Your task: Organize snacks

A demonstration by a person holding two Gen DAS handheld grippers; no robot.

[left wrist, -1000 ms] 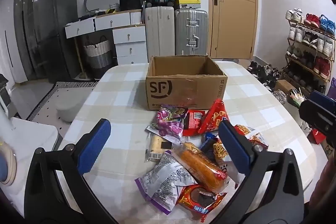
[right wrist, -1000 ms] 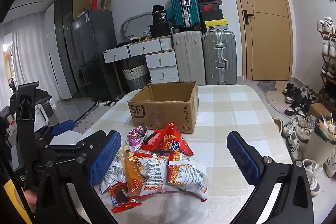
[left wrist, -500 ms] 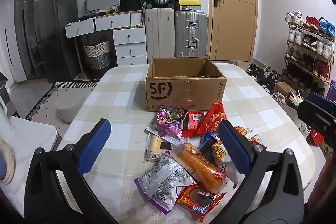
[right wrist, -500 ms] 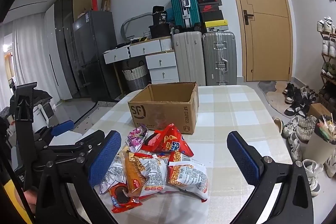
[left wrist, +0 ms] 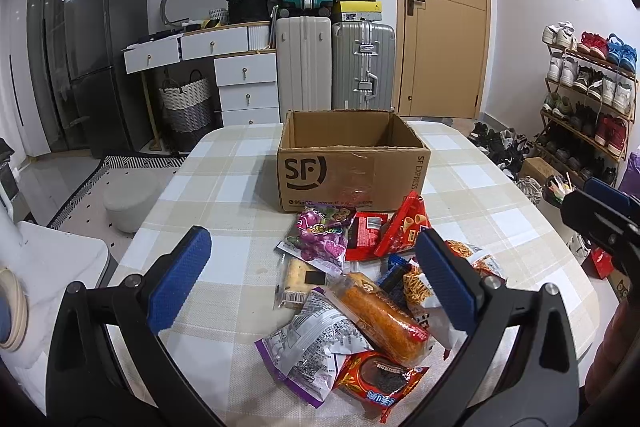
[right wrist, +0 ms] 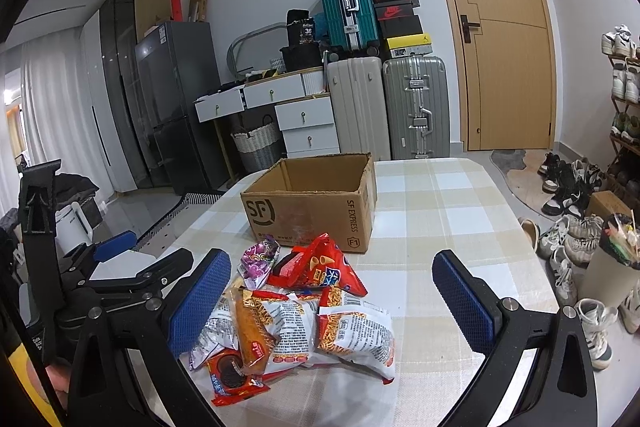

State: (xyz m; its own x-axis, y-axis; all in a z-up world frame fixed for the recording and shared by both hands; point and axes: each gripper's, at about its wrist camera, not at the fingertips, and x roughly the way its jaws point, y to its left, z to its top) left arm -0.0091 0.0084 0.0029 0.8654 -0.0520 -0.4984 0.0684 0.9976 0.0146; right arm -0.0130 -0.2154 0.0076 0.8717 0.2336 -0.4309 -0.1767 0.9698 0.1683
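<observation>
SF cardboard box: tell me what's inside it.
The cardboard box is open-topped. Only bare inner walls show in either view; no snack is visible inside. Its floor is hidden behind the front wall, so something lying flat there cannot be ruled out.

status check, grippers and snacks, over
Left gripper and right gripper open, empty, above table. Snack pile loose before cardboard box. Box looks empty. Nothing blocking.

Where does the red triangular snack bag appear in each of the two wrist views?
Left wrist view: the red triangular snack bag lies right of centre, just before the cardboard box's right front corner.
Right wrist view: the same bag lies near centre, at the far end of the snack pile.
Shared landmark: the cardboard box marked SF.
</observation>
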